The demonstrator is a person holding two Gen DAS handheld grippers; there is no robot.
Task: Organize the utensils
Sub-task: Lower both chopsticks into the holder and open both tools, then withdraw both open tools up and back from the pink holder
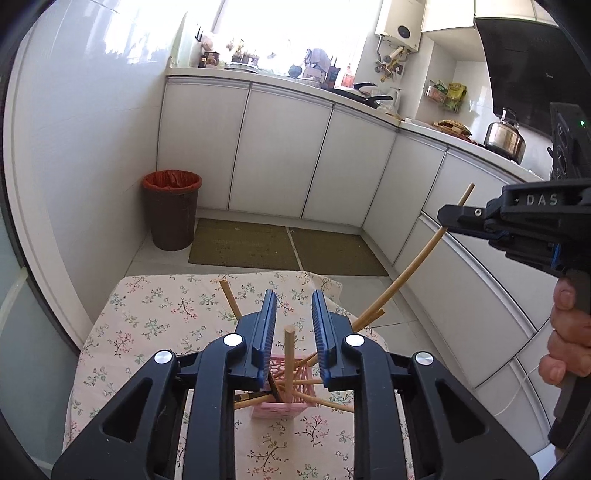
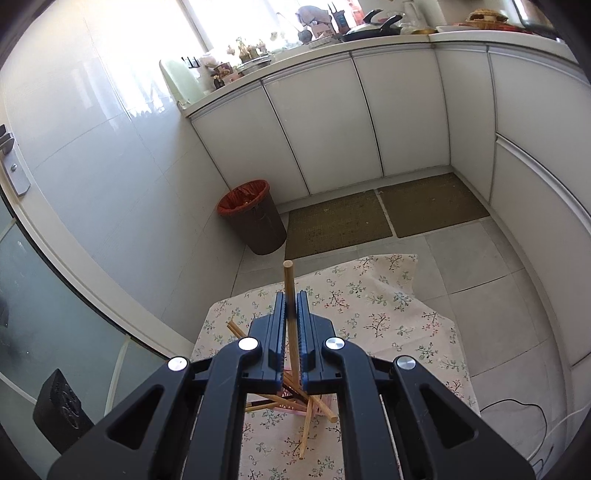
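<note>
Reading "DAS" in raised letters on the black body of the right gripper (image 1: pixel 448 214) is about all the legible writing on offer; a white wall heater (image 1: pixel 400 27) and some packets on the counter carry marks too small to make out. That right gripper is clenched on a single wooden chopstick (image 2: pixel 291 325), which stands between the pressed pads and sticks out above them, with its lower end running down toward the pink holder (image 2: pixel 291 404). A hand (image 1: pixel 565 339) grips its handle at the right edge of the left wrist view.

The left gripper (image 1: pixel 294 332) hangs just above the pink lattice holder (image 1: pixel 284 406), its blue pads parted; an upright chopstick (image 1: pixel 289 354) rises in the gap between them and seems to touch neither, though the angle makes that hard to swear to. More chopsticks lean out of the holder at all angles, and one lies on the floral tablecloth (image 1: pixel 147 325) just beside it.

Beyond the table stand a brown bin with a red liner (image 1: pixel 171 212), two green floor mats (image 1: pixel 243 243) and white cabinets (image 1: pixel 280 151). A steel kettle (image 1: pixel 504 136) sits on the counter.
</note>
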